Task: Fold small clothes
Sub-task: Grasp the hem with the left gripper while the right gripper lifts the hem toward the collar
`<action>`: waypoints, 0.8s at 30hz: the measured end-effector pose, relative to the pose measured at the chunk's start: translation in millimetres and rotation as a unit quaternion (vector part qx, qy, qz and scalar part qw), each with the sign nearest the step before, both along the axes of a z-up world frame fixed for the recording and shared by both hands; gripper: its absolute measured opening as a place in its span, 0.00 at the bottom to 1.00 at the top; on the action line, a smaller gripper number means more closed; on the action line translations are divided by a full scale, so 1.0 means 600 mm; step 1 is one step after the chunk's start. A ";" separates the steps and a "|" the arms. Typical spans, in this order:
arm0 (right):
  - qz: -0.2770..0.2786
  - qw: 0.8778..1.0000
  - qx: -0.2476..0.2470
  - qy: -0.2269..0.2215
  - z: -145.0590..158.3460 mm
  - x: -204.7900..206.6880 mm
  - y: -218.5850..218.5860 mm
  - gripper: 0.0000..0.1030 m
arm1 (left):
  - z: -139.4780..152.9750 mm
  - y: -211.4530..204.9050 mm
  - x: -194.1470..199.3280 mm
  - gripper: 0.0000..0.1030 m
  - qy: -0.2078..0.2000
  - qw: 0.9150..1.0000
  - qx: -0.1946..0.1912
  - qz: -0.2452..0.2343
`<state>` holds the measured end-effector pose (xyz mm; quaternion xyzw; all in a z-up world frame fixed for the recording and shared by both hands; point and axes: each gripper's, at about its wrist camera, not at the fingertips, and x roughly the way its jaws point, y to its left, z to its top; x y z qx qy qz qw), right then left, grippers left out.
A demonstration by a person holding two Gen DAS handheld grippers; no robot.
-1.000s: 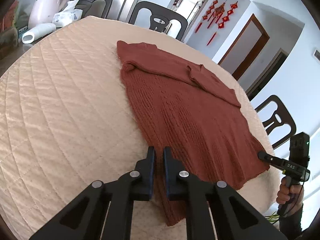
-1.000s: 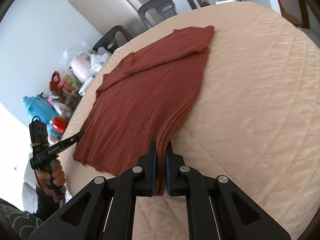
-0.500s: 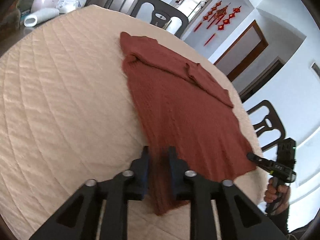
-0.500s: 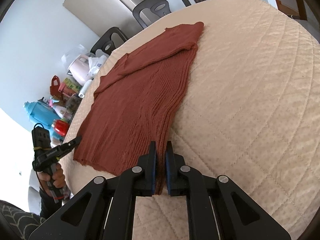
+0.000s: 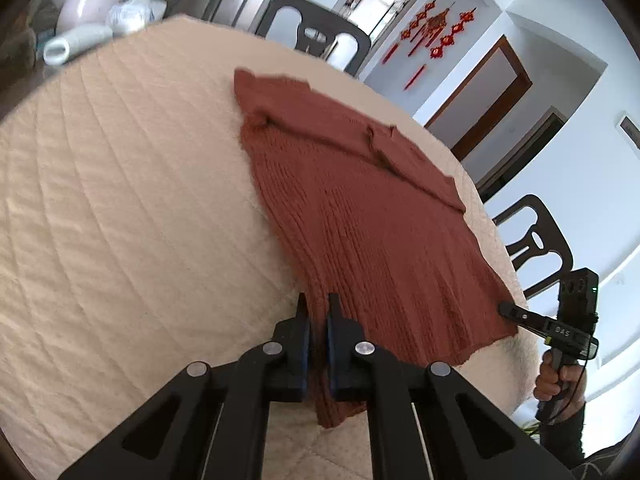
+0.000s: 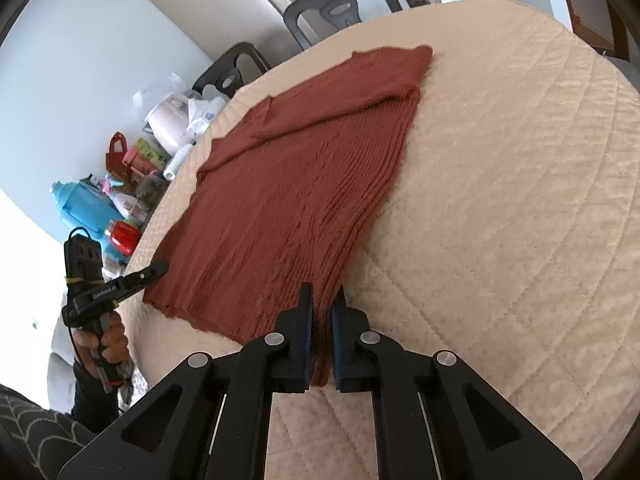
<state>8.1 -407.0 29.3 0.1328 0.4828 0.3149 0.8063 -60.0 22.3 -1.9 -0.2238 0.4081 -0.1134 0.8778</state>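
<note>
A rust-red knit sweater (image 5: 360, 208) lies spread on the round table's cream quilted cover (image 5: 120, 208). It also shows in the right wrist view (image 6: 296, 176). My left gripper (image 5: 318, 312) is shut on the sweater's near hem corner and lifts it a little. My right gripper (image 6: 322, 304) is shut on the other hem corner, also raised slightly. Each gripper shows in the other's view, the right gripper (image 5: 508, 312) at the hem's right corner and the left gripper (image 6: 158, 270) at the hem's left corner. The sleeves lie folded across the far end.
Dark chairs (image 5: 316, 36) stand around the table. A pink kettle (image 6: 170, 122), tissues, a white roll (image 5: 76, 42) and bottles crowd the far left side. The cream cover (image 6: 520, 200) spreads wide to the right of the sweater.
Both grippers have stayed shut on the hem corners and have lifted and pulled them back. The sweater's lower edge has stretched taut and risen off the cover.
</note>
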 end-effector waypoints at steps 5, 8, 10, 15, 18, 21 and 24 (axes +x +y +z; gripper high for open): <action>-0.007 0.999 0.026 -0.023 0.026 0.001 -0.013 0.07 | 0.041 0.020 0.003 0.08 -0.046 0.999 -0.008 0.003; -0.012 0.999 0.036 -0.032 0.040 0.020 -0.010 0.07 | 0.061 0.028 0.025 0.08 -0.063 0.998 -0.008 0.008; -0.015 0.998 0.039 -0.044 0.053 0.036 -0.008 0.07 | 0.075 0.034 0.042 0.08 -0.075 0.997 -0.006 0.012; -0.029 0.996 0.040 -0.073 0.093 0.090 -0.007 0.07 | 0.107 0.051 0.105 0.08 -0.092 0.996 -0.001 0.018; -0.033 0.996 0.052 -0.072 0.107 0.147 0.001 0.07 | 0.118 0.055 0.160 0.08 -0.091 0.996 0.007 0.018; -0.035 0.996 0.052 -0.069 0.108 0.200 0.018 0.07 | 0.112 0.052 0.224 0.08 -0.076 0.997 0.020 0.019; -0.042 0.996 0.059 -0.048 0.091 0.257 0.031 0.07 | 0.094 0.052 0.278 0.07 -0.053 0.998 0.026 0.021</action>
